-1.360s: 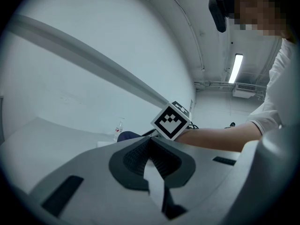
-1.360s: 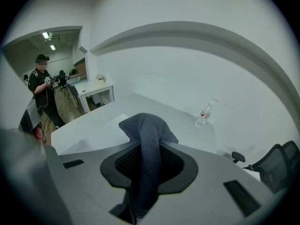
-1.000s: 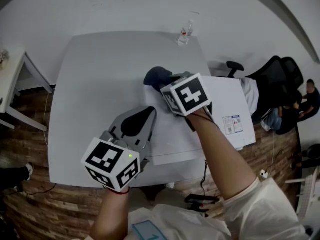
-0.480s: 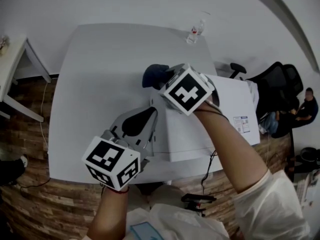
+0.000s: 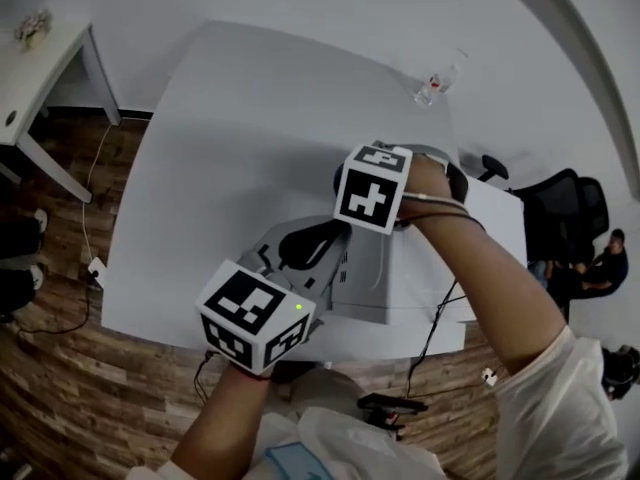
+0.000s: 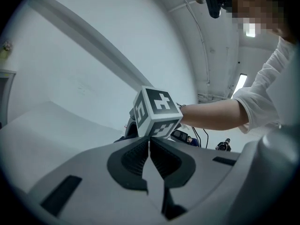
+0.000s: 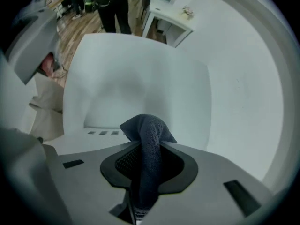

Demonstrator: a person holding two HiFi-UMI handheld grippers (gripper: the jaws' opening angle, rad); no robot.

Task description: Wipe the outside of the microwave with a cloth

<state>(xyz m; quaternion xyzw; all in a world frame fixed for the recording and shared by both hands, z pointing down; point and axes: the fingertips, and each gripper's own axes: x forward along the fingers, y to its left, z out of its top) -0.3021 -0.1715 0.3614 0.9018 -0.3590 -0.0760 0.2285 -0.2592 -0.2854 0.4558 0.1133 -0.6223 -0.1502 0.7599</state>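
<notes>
The white microwave [image 5: 405, 286] stands on the white table [image 5: 200, 168], near its front right. My right gripper [image 7: 148, 154] points steeply down at the microwave's far left corner and is shut on a dark blue cloth [image 7: 148, 125]. The cloth bulges out past the fingertips, close to a microwave face with vent slots [image 7: 101, 133]. In the head view the right gripper's marker cube [image 5: 372, 188] hides the jaws and the cloth. My left gripper [image 5: 338, 230] is held level at the microwave's front left. Its jaws [image 6: 150, 148] are shut with nothing between them.
A clear water bottle [image 5: 437, 80] stands at the table's far right edge. Black office chairs [image 5: 575, 208] and a seated person [image 5: 600, 263] are to the right. A small white side table [image 5: 45, 58] stands at the far left. A cable [image 5: 435, 333] hangs off the table front.
My right gripper has rolled and tipped downward over the microwave's far left corner, so its cube now covers the cloth. Both hands have shifted and sunk a little, and the head view has swung.
</notes>
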